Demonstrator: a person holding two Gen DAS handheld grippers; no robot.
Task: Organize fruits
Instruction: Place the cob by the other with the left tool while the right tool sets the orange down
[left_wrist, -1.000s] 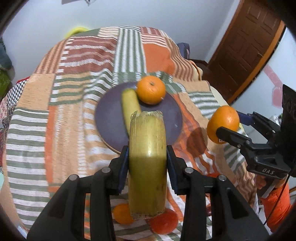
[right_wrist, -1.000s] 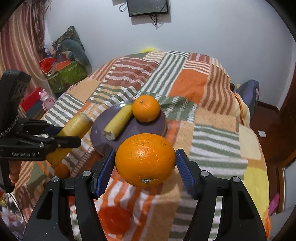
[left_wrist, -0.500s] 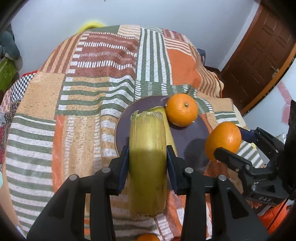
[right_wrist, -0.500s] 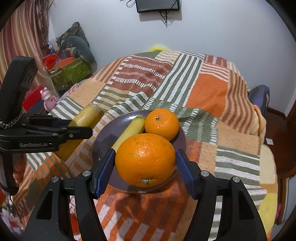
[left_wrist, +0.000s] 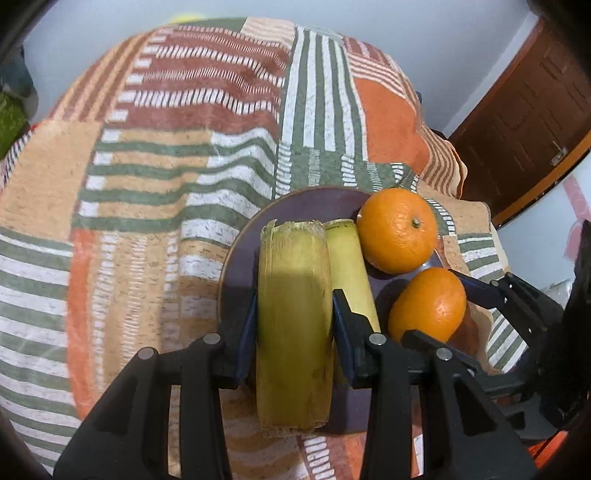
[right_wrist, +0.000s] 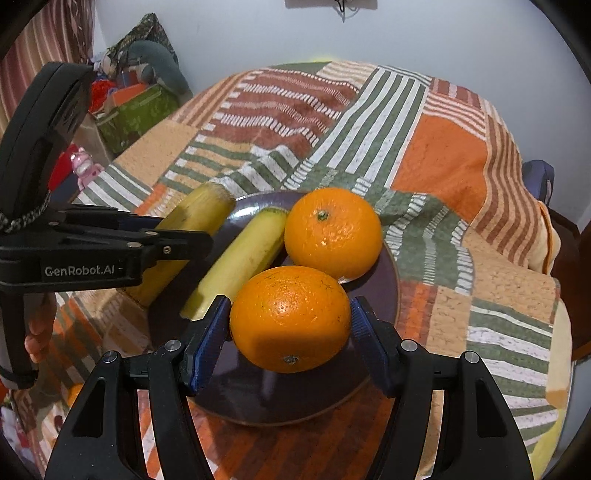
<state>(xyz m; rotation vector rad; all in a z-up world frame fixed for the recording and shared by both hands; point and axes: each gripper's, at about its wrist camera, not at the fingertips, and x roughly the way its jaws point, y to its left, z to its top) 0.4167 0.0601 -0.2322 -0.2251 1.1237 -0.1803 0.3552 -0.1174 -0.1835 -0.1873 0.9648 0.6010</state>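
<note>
My left gripper (left_wrist: 294, 314) is shut on a yellow-green banana piece (left_wrist: 293, 317) and holds it over the left part of the dark purple plate (left_wrist: 240, 258). A second banana piece (left_wrist: 351, 266) and an orange (left_wrist: 397, 230) lie on the plate. My right gripper (right_wrist: 290, 325) holds a second orange (right_wrist: 290, 317) between its pads, low over the plate's (right_wrist: 388, 295) near side. In the right wrist view the left gripper (right_wrist: 177, 245) is at the left with its banana piece (right_wrist: 192, 218), beside the lying banana piece (right_wrist: 240, 258) and the plate's orange (right_wrist: 332, 232).
The plate sits on a bed with a striped patchwork blanket (left_wrist: 147, 166). A brown door (left_wrist: 524, 110) is at the right. Boxes and toys (right_wrist: 129, 107) are piled by the wall at the left. Another orange (right_wrist: 74, 393) lies on the blanket at the lower left.
Both grippers have moved forward and down to the plate. The banana piece is now beside the lying one, and the held orange now hangs over the plate's near side.
</note>
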